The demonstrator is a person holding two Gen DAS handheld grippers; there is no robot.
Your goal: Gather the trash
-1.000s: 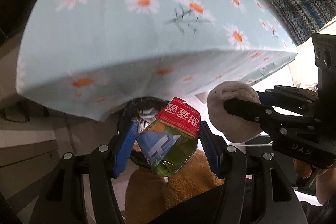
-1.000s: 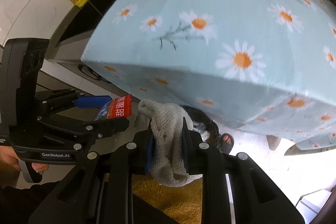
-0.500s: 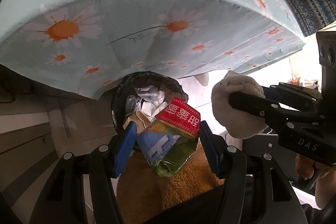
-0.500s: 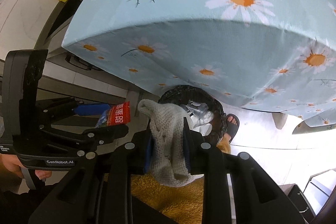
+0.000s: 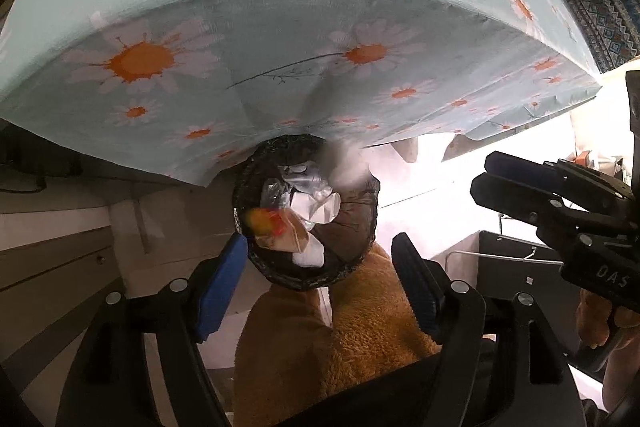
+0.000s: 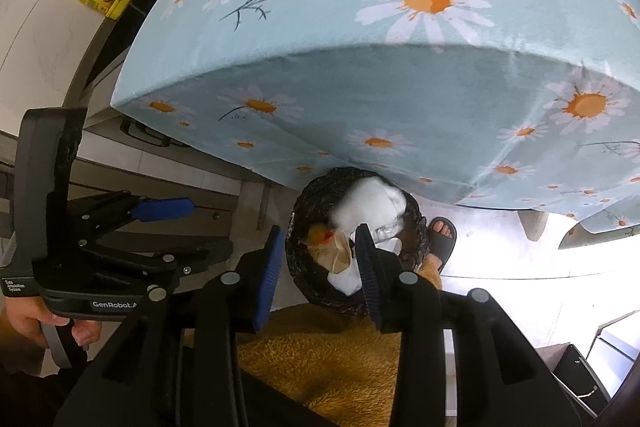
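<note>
We hold both tongs over the black bin (image 5: 306, 215), which sits on the floor tucked partly under the hanging edge of the daisy cloth (image 5: 280, 39) that covers the counter. The left tongs (image 5: 320, 279) have just been opening and now stand wide with nothing between the blue pads; the right tongs (image 6: 318, 263) have just been opening too, to a narrower gap, and they also grip nothing. The white knitted rag (image 6: 366, 205) shows as a pale blur at the far rim of the bin, apparently dropping in, and a smeared orange-and-yellow blur, which we take for the snack wrapper (image 5: 266, 221), is at the near left of the bin's mouth above crumpled foil and paper. Both pieces look very light and limp, so we judge they fall slowly and may drift or catch on the rim rather than drop straight. If either lands outside, we would pinch the rag at a bunched fold, where soft cloth gives the pads something to bite, and take the wrapper by its flat sealed edge, since the glossy film is slippery and crushes easily.
</note>
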